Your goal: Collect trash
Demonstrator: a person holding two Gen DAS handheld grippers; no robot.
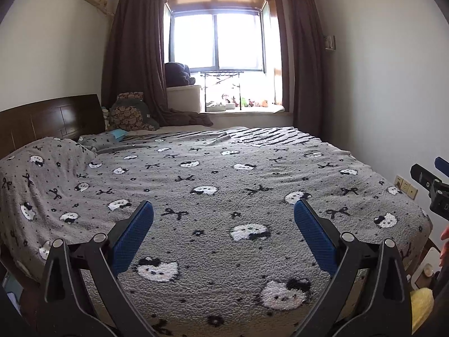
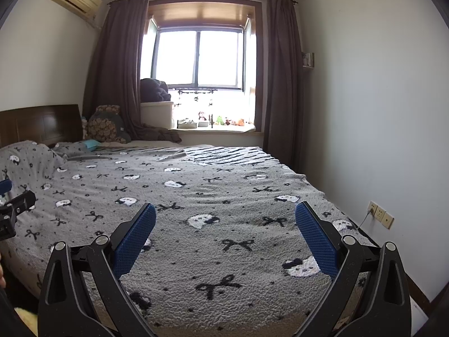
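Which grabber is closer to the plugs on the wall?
The right gripper. The wall sockets sit just off its right side, low on the wall beside the bed. The left gripper is further left, with the right one between it and the sockets. Both have open, empty jaws.

Daylight is admitted through the window [image 1: 221,42], which is blown out to white in both views; detail on the sill is washed out by glare. The room is otherwise dim, and the curtains [image 1: 132,56] are rendered dark. Soft, even light falls across the bed [image 1: 224,191], without hard shadows. Strong fisheye bending and black vignetted corners are noted. Focus is sharp throughout.
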